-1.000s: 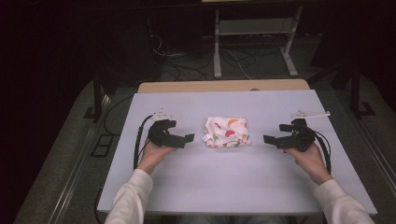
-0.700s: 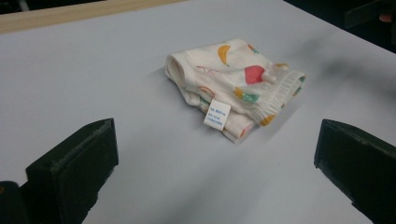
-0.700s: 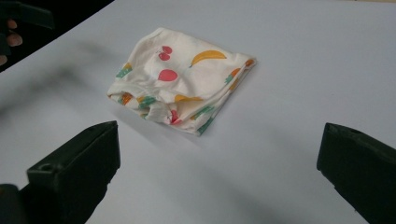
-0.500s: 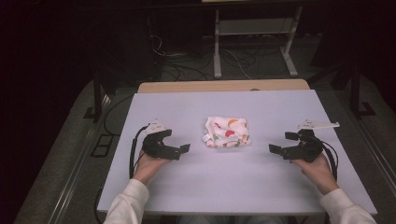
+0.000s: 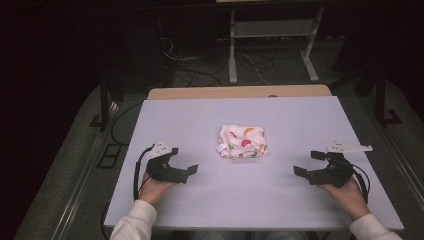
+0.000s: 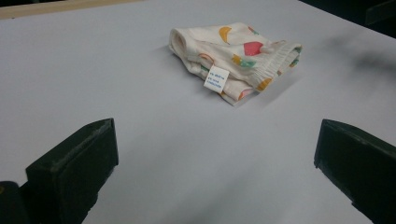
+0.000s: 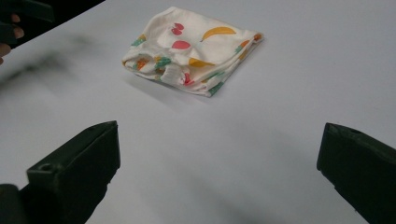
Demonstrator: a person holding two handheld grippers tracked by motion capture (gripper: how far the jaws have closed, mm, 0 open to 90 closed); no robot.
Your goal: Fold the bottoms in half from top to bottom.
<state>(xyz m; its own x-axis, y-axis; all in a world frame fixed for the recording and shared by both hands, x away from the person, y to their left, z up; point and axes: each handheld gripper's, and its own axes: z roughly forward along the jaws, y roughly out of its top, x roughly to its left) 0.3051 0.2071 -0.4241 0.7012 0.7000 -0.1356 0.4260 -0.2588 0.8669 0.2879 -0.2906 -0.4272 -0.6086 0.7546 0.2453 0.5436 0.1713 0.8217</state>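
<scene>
A small folded white cloth garment printed with red, orange and green fruit shapes [image 5: 243, 141] is seen lying flat near the middle of the pale lilac rectangular table [image 5: 200, 120], slightly toward the far edge; nothing is held in it or on it. A small white care label with blue print [image 6: 215, 78] is seen sticking out of the folded cloth on the side toward the left gripper, and a gathered elastic hem is visible along one edge in the left gripper view. The black left gripper [image 5: 186, 171] is held low over the table, near-left of the cloth and well apart from it, jaws spread wide and nothing gripped; a grey three-cornered plate is carried on top. The black right gripper [image 5: 306, 164] is held near-right of the cloth, also well apart, jaws wide and empty, pointed inward toward the cloth. Both are gripped from behind by hands in white sleeves, entering from the near edge of the table. In both gripper views the cloth is framed between the open jaws, farther ahead.
</scene>
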